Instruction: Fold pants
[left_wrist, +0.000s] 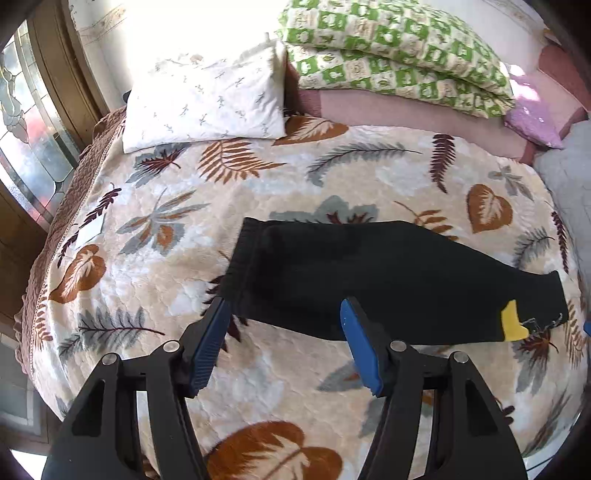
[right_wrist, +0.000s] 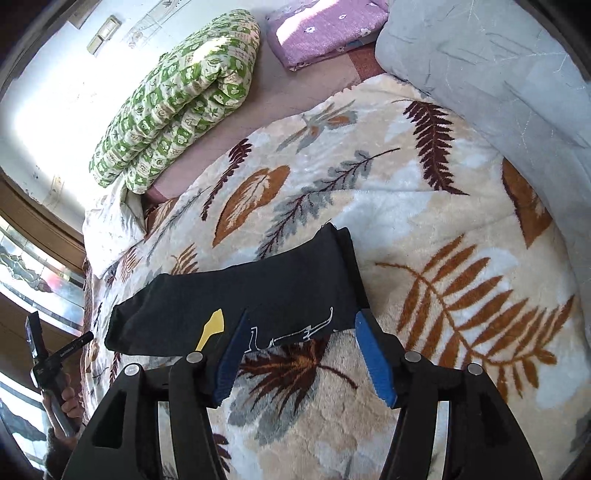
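Black pants (left_wrist: 388, 284) seen folded lengthwise on leaf-print blanket (left_wrist: 295, 173). Left gripper (left_wrist: 284, 314) held wide, nothing gripped; right gripper (right_wrist: 299, 332) likewise, above hem. Near pant edges hidden behind blue pads (right_wrist: 375, 354).

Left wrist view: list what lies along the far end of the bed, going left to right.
White pillow → green patterned quilt → purple cushion → grey bedding at the right edge.
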